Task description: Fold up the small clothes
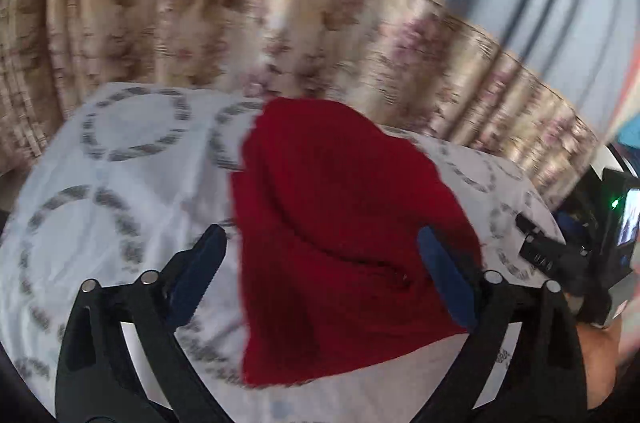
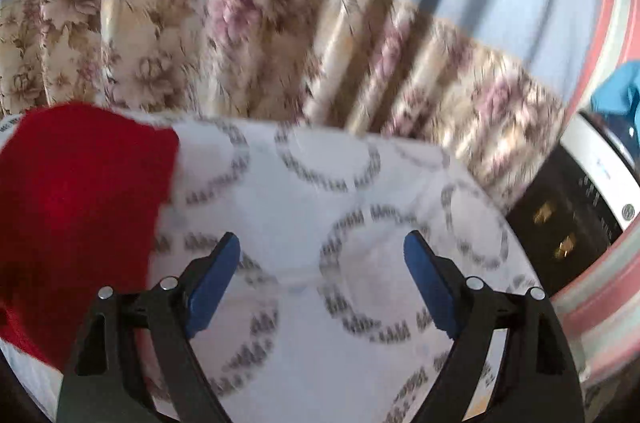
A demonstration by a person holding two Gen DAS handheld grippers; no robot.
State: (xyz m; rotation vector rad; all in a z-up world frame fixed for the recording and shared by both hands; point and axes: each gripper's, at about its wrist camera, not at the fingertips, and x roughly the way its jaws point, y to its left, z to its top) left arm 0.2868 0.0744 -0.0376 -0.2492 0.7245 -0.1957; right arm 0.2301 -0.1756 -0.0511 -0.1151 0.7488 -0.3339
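Note:
A small red knitted garment (image 1: 340,223) lies on a white cloth with grey ring prints (image 1: 120,183). In the left wrist view my left gripper (image 1: 320,243) is open, its blue-padded fingers (image 1: 200,271) standing either side of the garment's near part, above it. In the right wrist view the garment (image 2: 76,199) lies at the left, and my right gripper (image 2: 322,247) is open and empty over the bare ringed cloth (image 2: 340,183), to the right of the garment. The right gripper's body (image 1: 580,243) shows at the right edge of the left wrist view.
A floral beige curtain or sofa cover (image 2: 260,43) hangs behind the white cloth, with a pale blue wall above. At the right stand a dark box with gold marks (image 2: 560,223), a white rim, blue fabric (image 2: 620,91) and pink-striped cloth (image 2: 592,311).

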